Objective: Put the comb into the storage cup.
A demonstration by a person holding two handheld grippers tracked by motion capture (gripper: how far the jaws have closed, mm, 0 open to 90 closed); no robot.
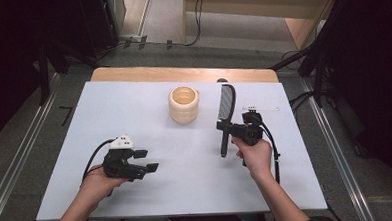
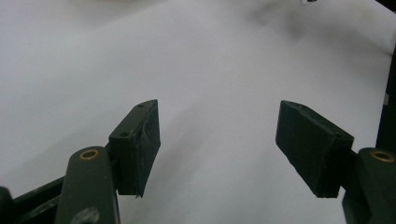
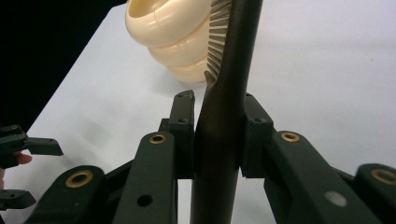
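Right of table centre, black hairbrush (image 1: 226, 116) clamped at its handle between the right gripper (image 1: 235, 131) jaws, bristle head apparently just beside cream ribbed cup (image 1: 183, 104), left gripper (image 1: 146, 161) agape over bare white table (image 1: 152, 192), well apart from brush.

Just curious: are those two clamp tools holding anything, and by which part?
The right hand-held gripper grips a dark hairbrush by its handle, below the bristles. The left hand-held gripper holds nothing.

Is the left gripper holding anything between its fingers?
No, the left gripper has its fingers spread apart over the bare white table.
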